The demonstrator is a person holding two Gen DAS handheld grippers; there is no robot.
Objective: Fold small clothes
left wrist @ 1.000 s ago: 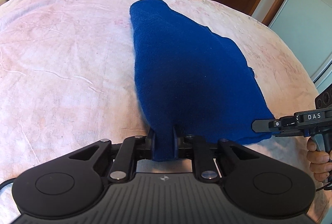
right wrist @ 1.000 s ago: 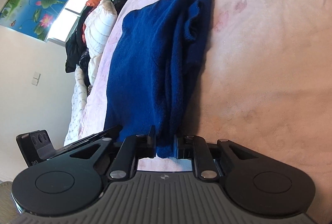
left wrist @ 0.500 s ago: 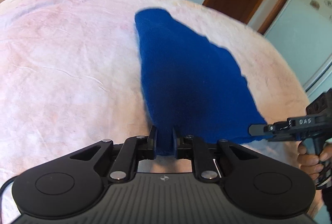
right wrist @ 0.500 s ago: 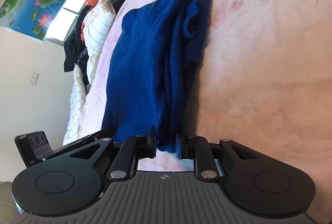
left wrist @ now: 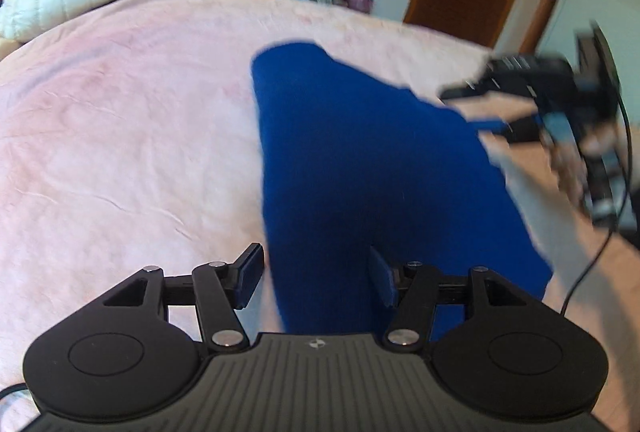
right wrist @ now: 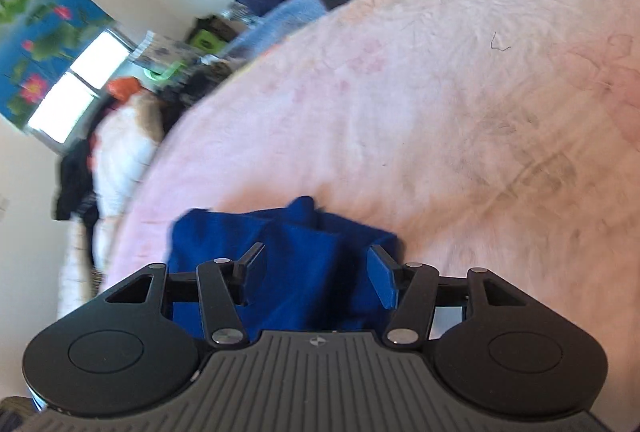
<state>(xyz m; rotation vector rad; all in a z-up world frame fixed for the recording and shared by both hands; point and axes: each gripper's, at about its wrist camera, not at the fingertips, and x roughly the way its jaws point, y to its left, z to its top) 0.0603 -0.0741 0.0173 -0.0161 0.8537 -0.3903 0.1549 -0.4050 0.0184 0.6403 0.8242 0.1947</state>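
Both grippers have let go of the cloth since half a second ago. Left gripper and right gripper now stand wide, fingers apart, over the blue cloth lying on the pink bed.

A wide bed under a pale pink blanket fills most of the left wrist view, creased and faintly blotched, and a blue garment lies flat on it from centre frame down to the lower middle. In the right wrist view the same pink blanket sweeps across the right and centre, greyish smudges at right, the blue garment bunched at lower centre.
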